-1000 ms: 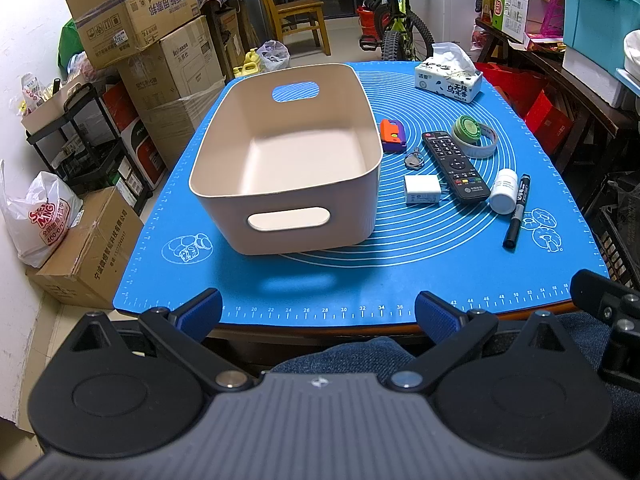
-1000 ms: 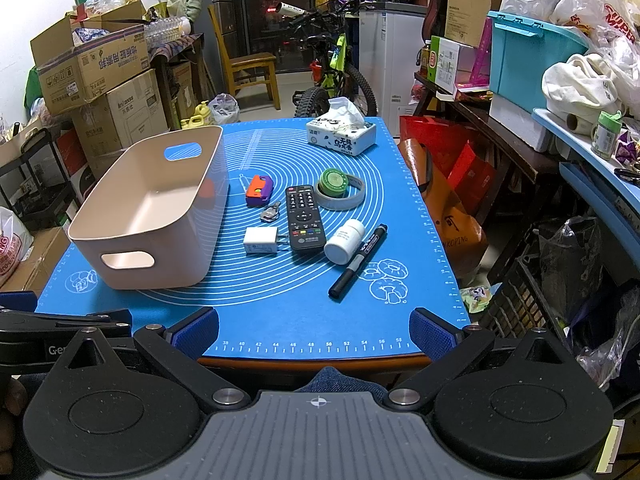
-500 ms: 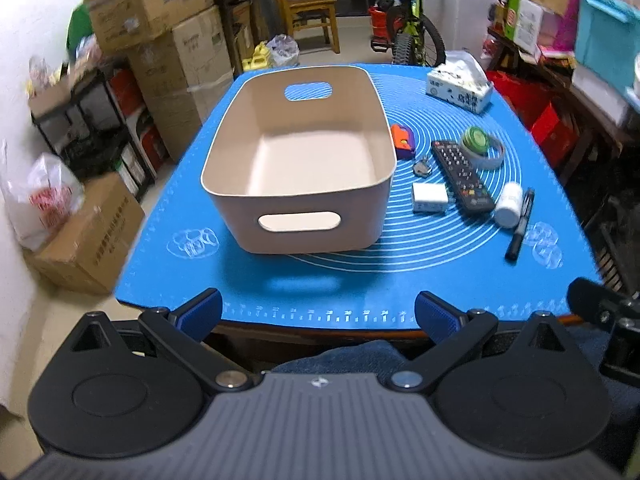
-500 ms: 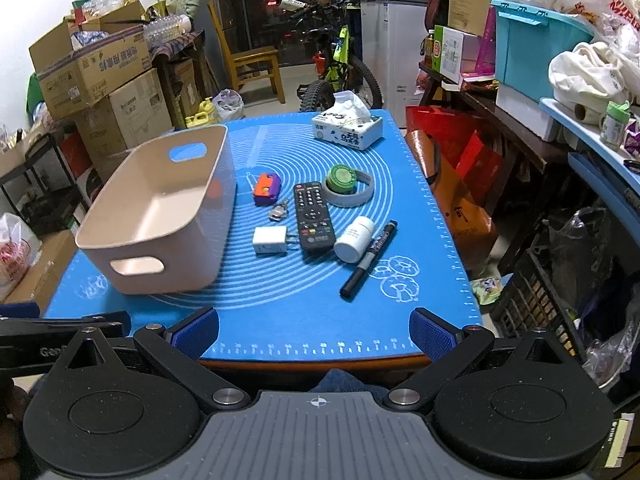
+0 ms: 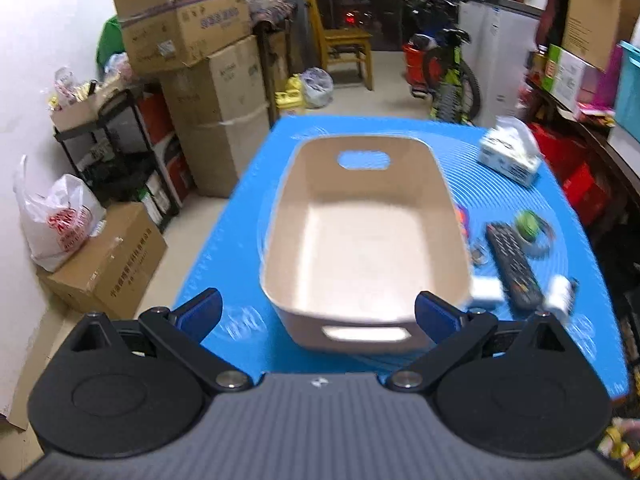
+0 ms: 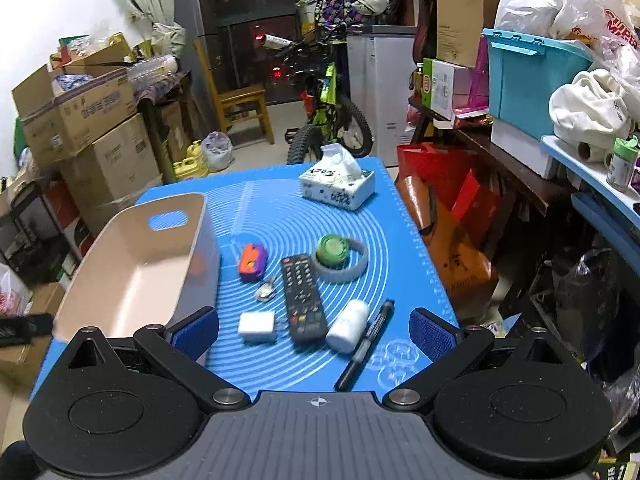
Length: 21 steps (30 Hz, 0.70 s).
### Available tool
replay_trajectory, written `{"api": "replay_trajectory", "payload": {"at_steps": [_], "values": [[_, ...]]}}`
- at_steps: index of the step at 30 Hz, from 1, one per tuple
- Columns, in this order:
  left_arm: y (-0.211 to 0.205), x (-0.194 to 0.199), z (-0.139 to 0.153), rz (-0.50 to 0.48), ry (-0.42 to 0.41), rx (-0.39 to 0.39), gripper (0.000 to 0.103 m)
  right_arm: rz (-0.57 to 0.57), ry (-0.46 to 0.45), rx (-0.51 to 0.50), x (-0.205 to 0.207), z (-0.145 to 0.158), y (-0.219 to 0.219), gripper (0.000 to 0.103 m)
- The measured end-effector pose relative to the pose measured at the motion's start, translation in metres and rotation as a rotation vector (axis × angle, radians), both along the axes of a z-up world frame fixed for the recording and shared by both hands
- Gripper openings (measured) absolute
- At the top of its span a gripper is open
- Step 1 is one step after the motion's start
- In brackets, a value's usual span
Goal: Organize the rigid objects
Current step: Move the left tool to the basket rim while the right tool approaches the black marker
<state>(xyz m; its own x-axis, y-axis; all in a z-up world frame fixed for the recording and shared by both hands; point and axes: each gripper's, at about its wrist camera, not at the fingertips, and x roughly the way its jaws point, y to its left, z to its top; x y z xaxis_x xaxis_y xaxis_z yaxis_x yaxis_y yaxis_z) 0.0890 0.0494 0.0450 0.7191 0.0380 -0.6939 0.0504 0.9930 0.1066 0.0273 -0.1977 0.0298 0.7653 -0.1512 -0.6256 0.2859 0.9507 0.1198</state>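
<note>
Since the earlier frames both grippers have advanced over the desk, so the bin and the loose items sit closer under the cameras.

Left wrist view: the left gripper [image 5: 316,314] hovers above the near end of the beige bin [image 5: 366,240], its fingers [image 5: 200,312] spread wide and holding nothing. The bin stands upright on the blue mat [image 5: 256,184], with nothing visible inside. Right of it, blurred, lie the white adapter [image 5: 486,291], the remote [image 5: 514,266] and the white bottle [image 5: 558,294]; the tissue box [image 5: 510,156] rests at the far right.

Right wrist view: the right gripper [image 6: 314,330] also has its fingers [image 6: 432,334] released and wide apart, above the mat's near edge. Between them lie the adapter [image 6: 257,326], remote [image 6: 302,298], bottle [image 6: 347,330] and black marker [image 6: 366,344]. Farther off are the orange-purple item [image 6: 253,262], keys [image 6: 266,290] and green tape roll [image 6: 334,249] inside a grey ring [image 6: 352,268]. The bin [image 6: 132,268] stands to the left.
</note>
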Motion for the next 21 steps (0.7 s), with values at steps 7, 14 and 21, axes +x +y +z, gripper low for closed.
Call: {"api": "replay_trajectory", "payload": {"at_steps": [7,14,21], "values": [[0.026,0.051,-0.004,0.050,0.024,0.045,0.101,-0.044,-0.005,0.004,0.039,-0.024,-0.020,0.101],[0.053,0.090,-0.016,0.078,0.117,-0.002,0.101,-0.070,0.034,-0.018,0.073,-0.064,-0.033,0.101],[0.060,0.126,-0.044,0.121,0.196,0.049,0.101,-0.088,0.150,-0.054,0.098,-0.103,-0.045,0.101]]}}
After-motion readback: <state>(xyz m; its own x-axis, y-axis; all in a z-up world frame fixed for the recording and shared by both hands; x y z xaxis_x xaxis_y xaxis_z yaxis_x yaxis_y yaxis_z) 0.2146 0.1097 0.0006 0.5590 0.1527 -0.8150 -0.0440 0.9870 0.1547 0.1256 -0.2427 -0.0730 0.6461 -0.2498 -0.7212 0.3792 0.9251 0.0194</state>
